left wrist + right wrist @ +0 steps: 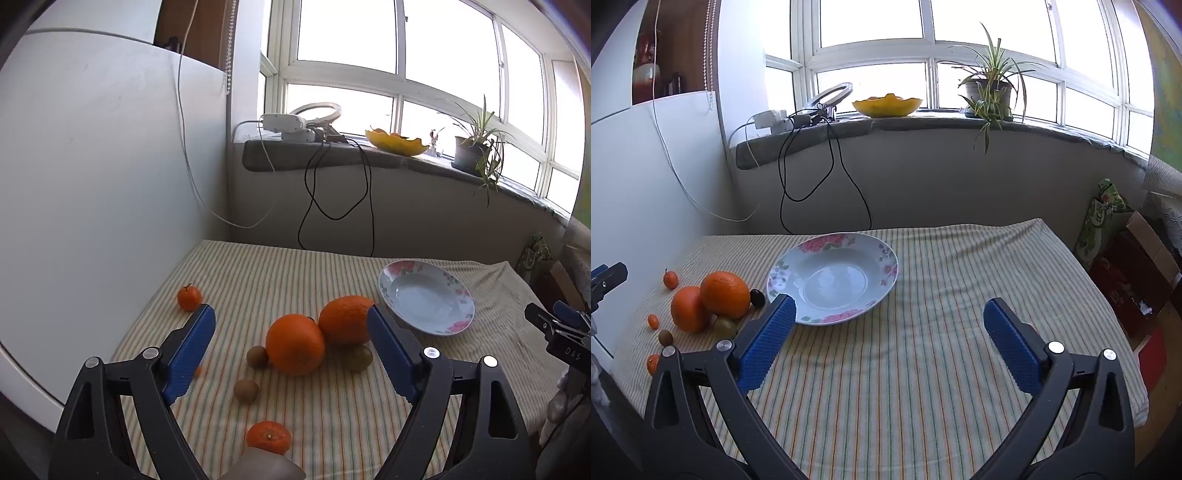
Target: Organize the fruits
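Observation:
Two big oranges [295,343] [345,319] lie touching on the striped tablecloth, in front of my open left gripper [291,313], which holds nothing. Around them lie two kiwis [257,356] [246,390], a greenish fruit [359,357], a stemmed mandarin [189,297] at the far left and another mandarin [268,436] close below. An empty floral plate [424,299] sits to the right. In the right wrist view my right gripper [889,308] is open and empty, just right of the plate [886,266]. The oranges [724,293], a dark fruit [757,297] and a kumquat [653,320] lie left of it.
A white panel [92,166] bounds the table's left side. The sill behind holds a yellow bowl [886,105], a potted plant [988,92], a ring light [317,110] and hanging cables [332,184]. Boxes and bags [1126,266] stand past the table's right edge.

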Demonstrator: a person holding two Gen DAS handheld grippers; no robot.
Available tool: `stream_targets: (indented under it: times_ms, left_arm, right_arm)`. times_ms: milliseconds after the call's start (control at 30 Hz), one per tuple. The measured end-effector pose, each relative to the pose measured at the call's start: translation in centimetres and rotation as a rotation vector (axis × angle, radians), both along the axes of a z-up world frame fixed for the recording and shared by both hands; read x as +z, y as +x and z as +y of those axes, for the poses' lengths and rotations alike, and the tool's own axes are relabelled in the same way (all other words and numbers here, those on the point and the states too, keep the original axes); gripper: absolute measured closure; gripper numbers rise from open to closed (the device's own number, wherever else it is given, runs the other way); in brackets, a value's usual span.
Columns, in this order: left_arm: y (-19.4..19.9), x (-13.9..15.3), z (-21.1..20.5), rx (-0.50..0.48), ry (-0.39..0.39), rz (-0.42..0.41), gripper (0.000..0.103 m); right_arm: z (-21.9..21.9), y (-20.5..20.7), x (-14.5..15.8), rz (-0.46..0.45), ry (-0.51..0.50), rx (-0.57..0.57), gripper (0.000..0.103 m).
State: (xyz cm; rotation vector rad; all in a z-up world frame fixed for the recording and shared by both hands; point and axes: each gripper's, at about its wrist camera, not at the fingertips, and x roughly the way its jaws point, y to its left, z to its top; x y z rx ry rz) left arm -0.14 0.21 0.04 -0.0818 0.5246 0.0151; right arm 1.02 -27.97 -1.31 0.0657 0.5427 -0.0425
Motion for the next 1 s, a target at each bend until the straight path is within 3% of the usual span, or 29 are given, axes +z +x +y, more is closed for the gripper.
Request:
stream_targets:
  times_ms: [1000]
  left_arm:
    - [-0.3, -0.1, -0.4, -0.008, 0.014, 0.005, 0.019]
  right_arm:
    - [1.3, -0.1, 0.2, -0.001, -0.028, 0.029, 0.0]
